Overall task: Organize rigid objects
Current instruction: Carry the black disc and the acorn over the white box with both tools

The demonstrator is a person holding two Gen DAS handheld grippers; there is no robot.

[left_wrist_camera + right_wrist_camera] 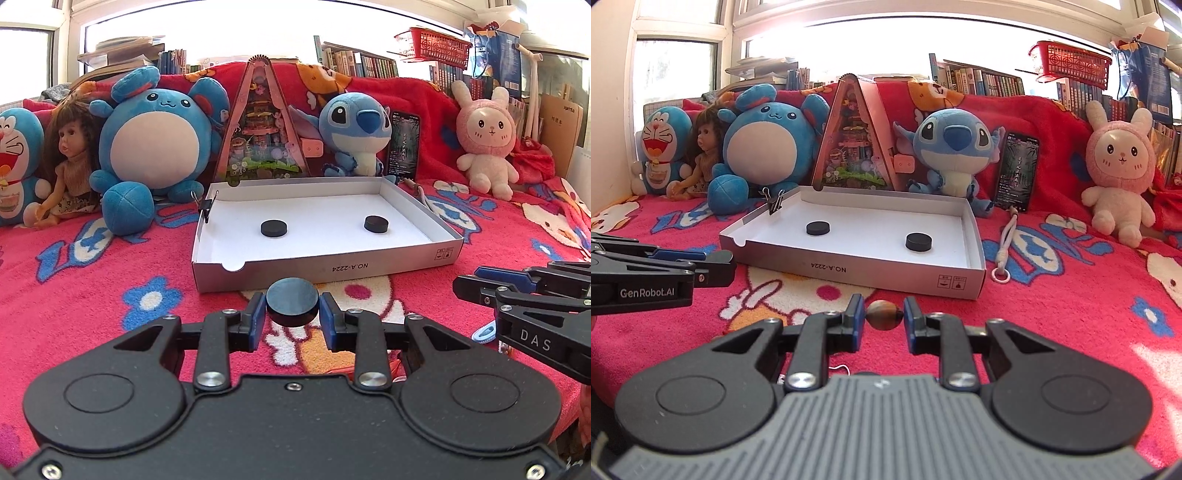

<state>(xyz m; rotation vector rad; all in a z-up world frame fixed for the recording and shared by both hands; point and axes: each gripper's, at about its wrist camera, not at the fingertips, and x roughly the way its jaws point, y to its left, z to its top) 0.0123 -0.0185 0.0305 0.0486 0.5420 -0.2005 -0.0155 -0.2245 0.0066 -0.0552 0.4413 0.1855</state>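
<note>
In the left wrist view, the left gripper (292, 308) is clamped on a black disc (292, 300), flat, matte and hard, held just before the white box (325, 267) — probably to go in beside the two discs (273, 228) already there.

In the right wrist view, the right gripper (884, 314) pinches a smooth brown bead (884, 314), round and glossy, near the box's front wall — likely next for the box.

home bedroom | plush toys (157, 144) | cartoon blanket (92, 288) | bookshelves (982, 81)
</note>
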